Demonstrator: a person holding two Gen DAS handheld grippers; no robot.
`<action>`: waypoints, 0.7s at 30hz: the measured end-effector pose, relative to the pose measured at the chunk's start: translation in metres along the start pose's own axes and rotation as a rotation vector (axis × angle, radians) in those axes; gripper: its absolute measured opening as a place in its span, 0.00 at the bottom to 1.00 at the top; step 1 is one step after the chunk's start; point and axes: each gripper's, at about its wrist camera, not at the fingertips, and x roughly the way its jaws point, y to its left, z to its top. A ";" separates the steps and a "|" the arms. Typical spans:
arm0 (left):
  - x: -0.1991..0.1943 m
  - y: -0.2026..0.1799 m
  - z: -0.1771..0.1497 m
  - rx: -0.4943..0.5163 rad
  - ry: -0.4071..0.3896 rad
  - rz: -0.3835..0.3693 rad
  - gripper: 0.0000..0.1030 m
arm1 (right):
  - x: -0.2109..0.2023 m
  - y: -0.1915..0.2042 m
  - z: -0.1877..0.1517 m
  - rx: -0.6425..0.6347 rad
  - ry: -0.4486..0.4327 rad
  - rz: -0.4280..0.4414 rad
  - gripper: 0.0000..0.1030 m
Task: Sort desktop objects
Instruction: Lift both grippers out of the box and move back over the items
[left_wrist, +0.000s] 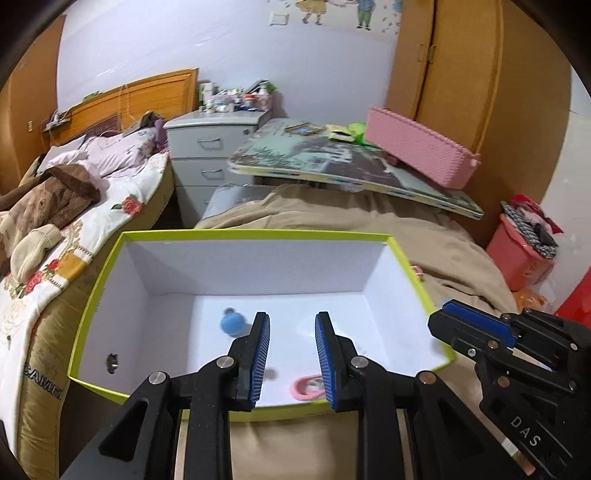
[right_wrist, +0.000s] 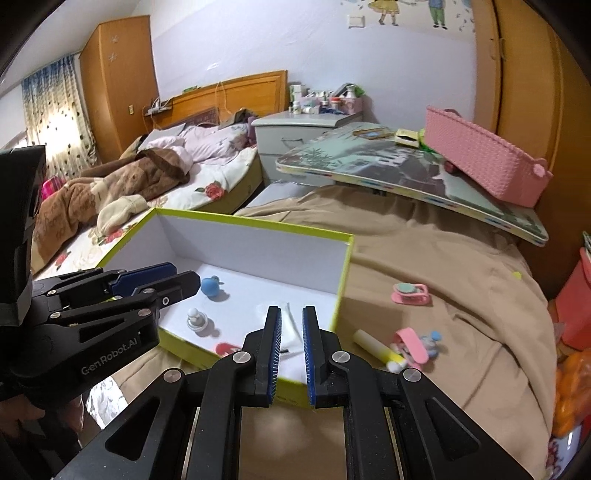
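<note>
Blue ball (right_wrist: 211, 286) — one; loose pink clips (right_wrist: 410, 294) — two

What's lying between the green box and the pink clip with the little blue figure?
In the right wrist view, a yellow-and-white marker lies on the tan blanket, between the green-edged box and the pink clip.

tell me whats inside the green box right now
Inside the green box: a blue ball-shaped toy, a small white figure, a pink ring-shaped item by the near wall, and white scraps. The gripper fingers and near wall cover part of the floor.
</note>
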 end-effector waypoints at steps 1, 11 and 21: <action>-0.001 -0.005 -0.001 0.008 0.002 -0.010 0.25 | -0.003 -0.003 -0.002 0.006 -0.003 -0.006 0.12; -0.003 -0.038 -0.004 0.061 -0.003 -0.052 0.25 | -0.027 -0.035 -0.019 0.068 -0.019 -0.065 0.12; -0.011 -0.067 -0.011 0.114 -0.019 -0.104 0.25 | -0.033 -0.062 -0.042 0.105 0.003 -0.105 0.12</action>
